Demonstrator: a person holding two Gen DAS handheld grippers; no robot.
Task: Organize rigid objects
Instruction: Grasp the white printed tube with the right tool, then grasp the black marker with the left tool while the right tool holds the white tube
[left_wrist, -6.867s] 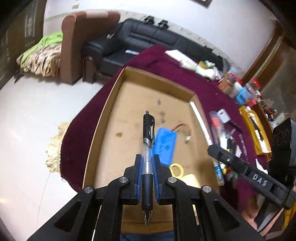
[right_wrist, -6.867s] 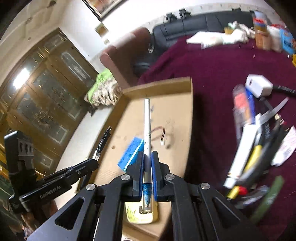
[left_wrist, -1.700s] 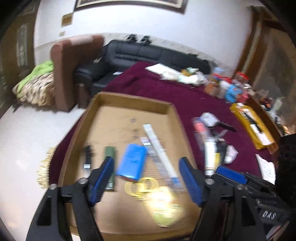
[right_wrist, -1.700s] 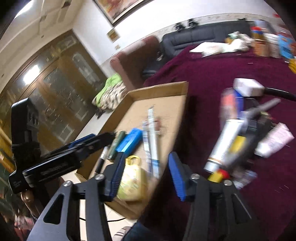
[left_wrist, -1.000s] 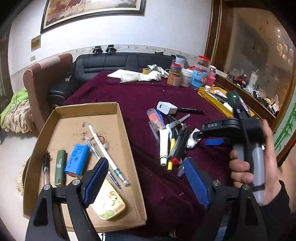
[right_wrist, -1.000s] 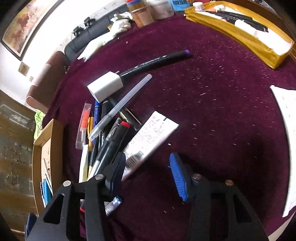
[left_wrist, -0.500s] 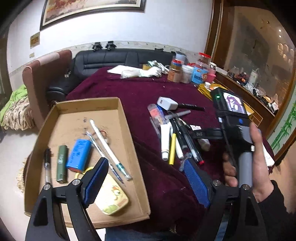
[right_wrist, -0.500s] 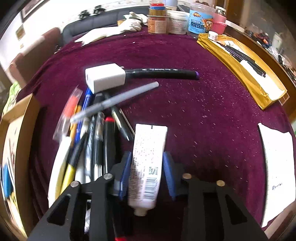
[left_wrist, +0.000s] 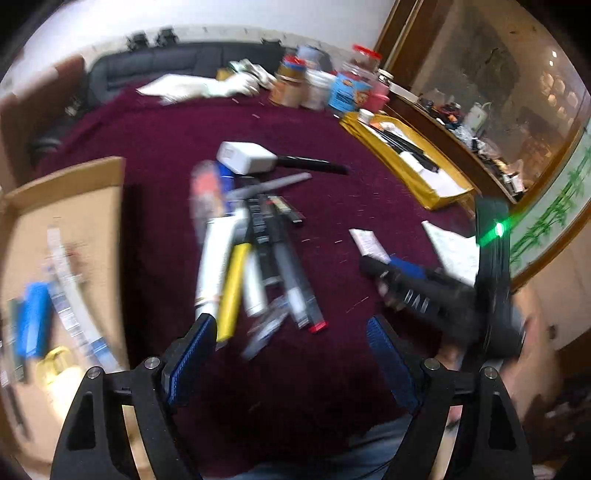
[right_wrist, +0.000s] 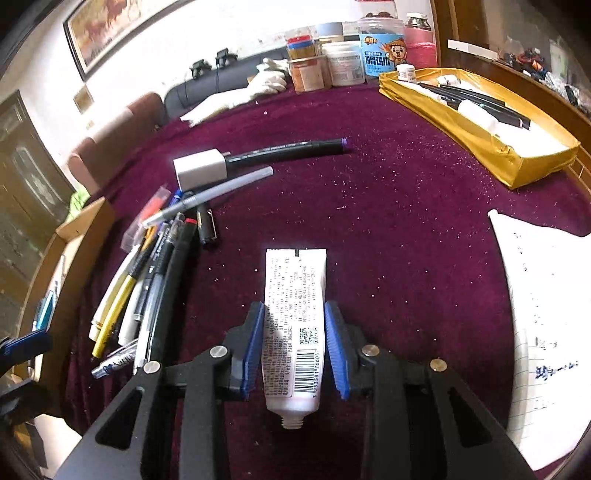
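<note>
Right tongs clamp a white tube, its long axis running straight out between the pads, cap end nearest the camera. Left tongs gape empty over the pen pile; the cardboard tray lies leftward on the bench.

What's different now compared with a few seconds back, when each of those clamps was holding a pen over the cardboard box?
Both pens were let go into the cardboard tray. The right gripper swung over to the maroon cloth and closed on a white tube. The left gripper opened wide and moved from the tray to above the pen pile, empty. The white charger and the gold tray stayed put.
</note>
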